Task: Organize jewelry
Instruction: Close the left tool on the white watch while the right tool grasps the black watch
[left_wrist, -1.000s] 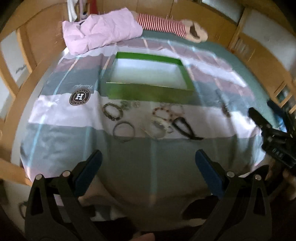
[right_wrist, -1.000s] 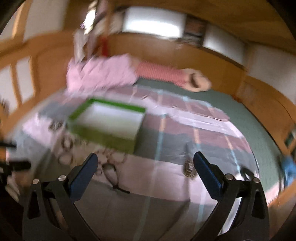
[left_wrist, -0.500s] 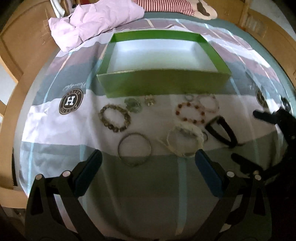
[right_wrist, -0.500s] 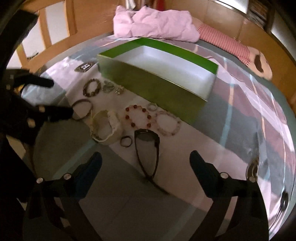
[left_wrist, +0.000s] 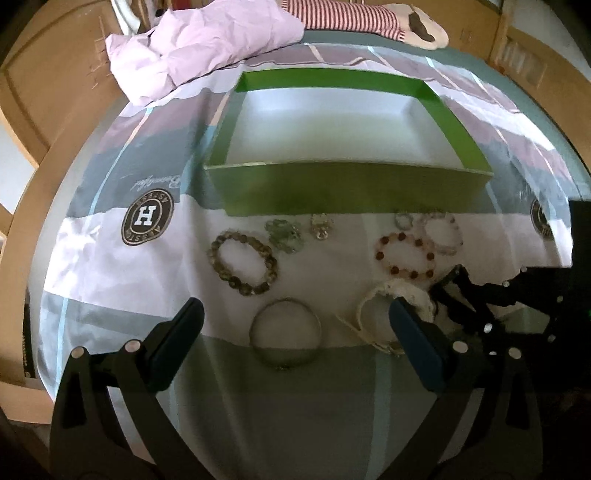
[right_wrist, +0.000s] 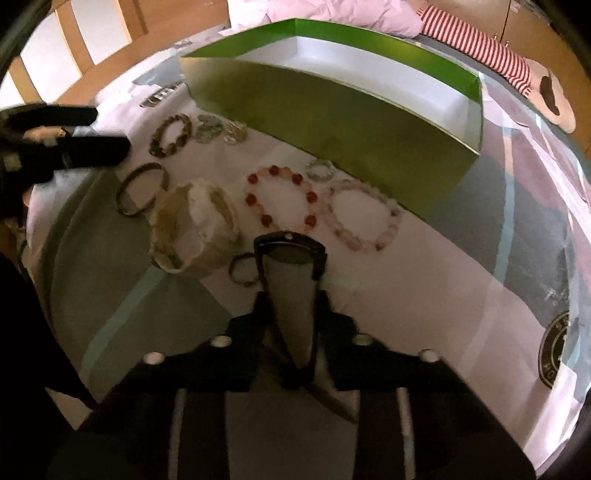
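Note:
A green box (left_wrist: 347, 184) (right_wrist: 314, 122) with a bare white inside stands on the bedspread. In front of it lie a brown bead bracelet (left_wrist: 242, 262), a red bead bracelet (right_wrist: 282, 199), a pale pink bracelet (right_wrist: 364, 218), a white lace band (right_wrist: 195, 225), a metal bangle (left_wrist: 284, 332) and a black band (right_wrist: 290, 254). My right gripper (right_wrist: 291, 310) is closing, its fingers against both sides of the black band's loop. My left gripper (left_wrist: 293, 317) hangs open over the metal bangle, with nothing between its fingers.
Small clear brooches (left_wrist: 284, 234) and a little dark ring (right_wrist: 242, 269) lie among the bracelets. A crumpled pink cloth (left_wrist: 207, 40) and a red-striped soft item (left_wrist: 347, 14) lie behind the box. A wooden bed frame (left_wrist: 33, 184) borders the spread.
Both grippers have come down and closer to the jewelry. The right gripper's jaws went from wide open to nearly shut around the black band. The left jaws stayed open.

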